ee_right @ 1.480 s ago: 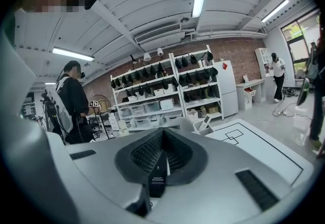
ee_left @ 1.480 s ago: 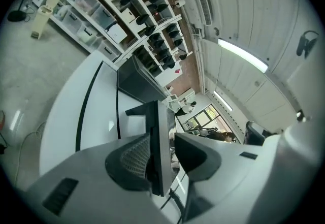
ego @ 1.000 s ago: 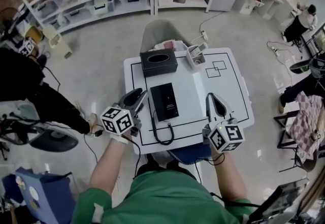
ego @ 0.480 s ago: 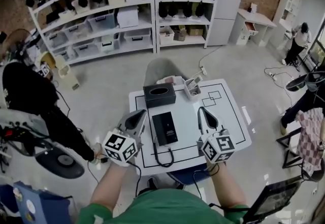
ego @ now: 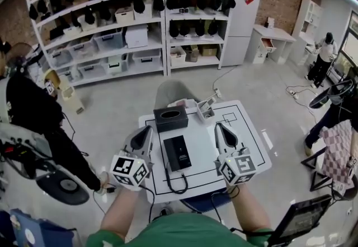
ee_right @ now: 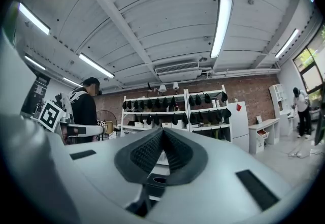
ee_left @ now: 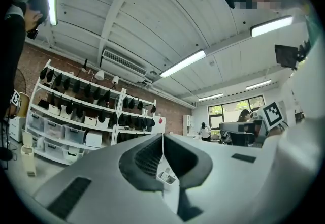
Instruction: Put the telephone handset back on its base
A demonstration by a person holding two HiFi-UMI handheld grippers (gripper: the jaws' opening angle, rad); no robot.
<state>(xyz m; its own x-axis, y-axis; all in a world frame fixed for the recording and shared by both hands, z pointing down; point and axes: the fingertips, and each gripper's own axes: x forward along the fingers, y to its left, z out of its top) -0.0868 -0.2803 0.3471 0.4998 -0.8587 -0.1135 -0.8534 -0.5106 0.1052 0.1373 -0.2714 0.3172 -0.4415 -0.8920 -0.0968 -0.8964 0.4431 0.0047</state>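
Head view: table [ego: 254, 148] sitting mid-frame, open floor lying round all its edges. Telephone [ego: 177, 152] lying at table centre, handset not telling apart from base; cord [ego: 172, 177] looping toward lower edge. Left gripper [ego: 147, 130] hovering left of telephone, right gripper [ego: 218, 127] hovering right, both clear of it, jaws pressing together on nothing. Tissue box [ego: 170, 119] standing above telephone. Holder [ego: 205, 110] sitting at table's upper edge, contents unclear. Chair [ego: 169, 93] standing beyond table. Person [ego: 33, 114] standing at left.
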